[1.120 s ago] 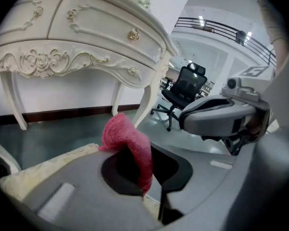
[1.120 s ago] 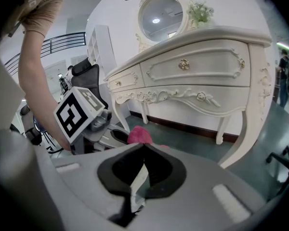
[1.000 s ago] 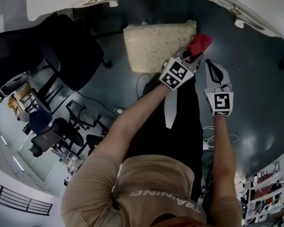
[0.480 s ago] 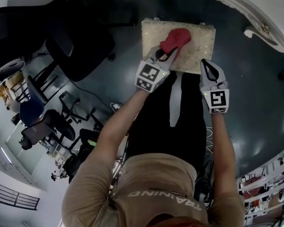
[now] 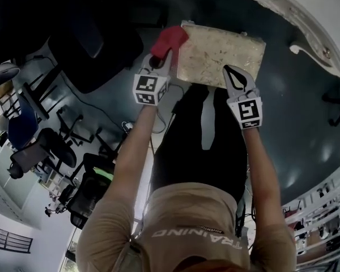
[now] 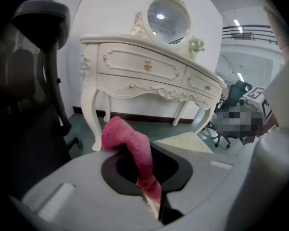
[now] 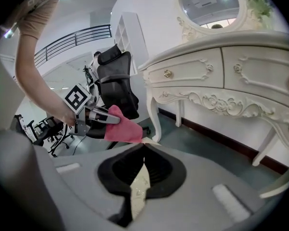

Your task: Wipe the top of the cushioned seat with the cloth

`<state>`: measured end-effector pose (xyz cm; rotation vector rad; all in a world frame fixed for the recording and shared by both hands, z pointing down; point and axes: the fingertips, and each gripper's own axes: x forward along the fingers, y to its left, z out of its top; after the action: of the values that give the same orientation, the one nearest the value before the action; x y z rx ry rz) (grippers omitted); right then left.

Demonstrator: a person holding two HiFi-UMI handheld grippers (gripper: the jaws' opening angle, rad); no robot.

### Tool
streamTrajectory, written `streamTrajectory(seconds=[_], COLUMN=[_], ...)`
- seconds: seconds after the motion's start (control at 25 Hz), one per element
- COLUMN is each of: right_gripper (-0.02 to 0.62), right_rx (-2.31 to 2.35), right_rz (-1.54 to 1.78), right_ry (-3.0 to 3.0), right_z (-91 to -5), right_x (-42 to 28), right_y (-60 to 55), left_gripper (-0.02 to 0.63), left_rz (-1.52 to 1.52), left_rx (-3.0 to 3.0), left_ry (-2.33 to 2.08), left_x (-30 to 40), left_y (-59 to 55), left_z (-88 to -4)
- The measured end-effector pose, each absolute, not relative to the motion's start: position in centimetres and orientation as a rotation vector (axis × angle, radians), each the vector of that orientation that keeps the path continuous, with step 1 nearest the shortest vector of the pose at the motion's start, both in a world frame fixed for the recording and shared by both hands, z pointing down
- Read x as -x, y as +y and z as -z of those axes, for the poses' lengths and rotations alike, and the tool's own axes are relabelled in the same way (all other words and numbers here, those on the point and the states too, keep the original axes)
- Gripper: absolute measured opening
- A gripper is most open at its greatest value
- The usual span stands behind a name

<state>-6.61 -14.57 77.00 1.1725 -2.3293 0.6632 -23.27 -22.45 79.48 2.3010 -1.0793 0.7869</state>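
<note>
The cream cushioned seat [image 5: 221, 52] stands on the dark floor in front of the person's legs. My left gripper [image 5: 161, 58] is shut on a red cloth [image 5: 169, 38], which hangs at the seat's left far corner, mostly past its edge. In the left gripper view the cloth [image 6: 127, 141] droops from the shut jaws [image 6: 154, 196], with the seat [image 6: 188, 141] to the right. My right gripper [image 5: 233, 72] rests over the seat's near edge. Its jaws [image 7: 143, 148] meet at the tips and hold nothing; the seat [image 7: 139, 186] shows through the slit. The cloth [image 7: 123, 129] shows there too.
A white carved dressing table [image 6: 149, 71] with an oval mirror [image 6: 167, 14] stands just beyond the seat; its leg [image 6: 89, 114] is close to the cloth. A black office chair [image 5: 85, 44] is to the left. Cables [image 5: 130, 129] lie on the floor.
My left gripper has swept the cloth leftwards across the seat top, from its right end to past its left corner. My right gripper has come over the seat's near edge.
</note>
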Motion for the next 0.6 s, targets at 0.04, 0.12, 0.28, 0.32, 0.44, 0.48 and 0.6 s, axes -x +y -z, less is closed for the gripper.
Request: streamTrajectory(seconds=[0.04,0.12,0.28,0.32,0.44,0.48,0.6], right_gripper=[0.004,0.005,0.003,0.005,0.004,0.005,0.004], right_rx=[-1.161,-1.141,-1.099,-1.089,-1.062,-1.053,-1.055], right_rz=[-0.659,-0.659,-0.665,-0.668,-0.682,-0.684,-0.686], right_ry=[-2.335,-2.348,-2.36,-2.361,-2.362,-2.36,-2.346], right_z=[-77.0,-77.2,-77.7,-78.0,-78.7,-78.8,-78.9], right_x=[7.3,8.7,11.1,11.6,12.6,12.7,12.0], right_y=[-14.9,-15.2,-15.4,-15.3,-14.7,-14.4,-13.8], left_gripper=[0.032,0.032,0.032,0.032,0.032,0.032,0.032], left_rz=[-0.786,-0.776,-0.786,-0.789,-0.772,-0.77,-0.813], left_rx=[-2.284,-2.249,-2.212,-2.209,-2.209,-2.211,-2.225], left_ry=[-1.1,-1.136,-1.128,-1.117,-1.093,-1.081,-0.995], left_x=[24.3,26.0,27.5,27.4,26.5,25.9,23.4], left_y=[-22.6,-22.7,-21.9,-21.6,-20.8,-20.6,-19.7], left_z=[-79.7,-80.1,-81.9,-82.6,-84.8,-85.3,-86.8])
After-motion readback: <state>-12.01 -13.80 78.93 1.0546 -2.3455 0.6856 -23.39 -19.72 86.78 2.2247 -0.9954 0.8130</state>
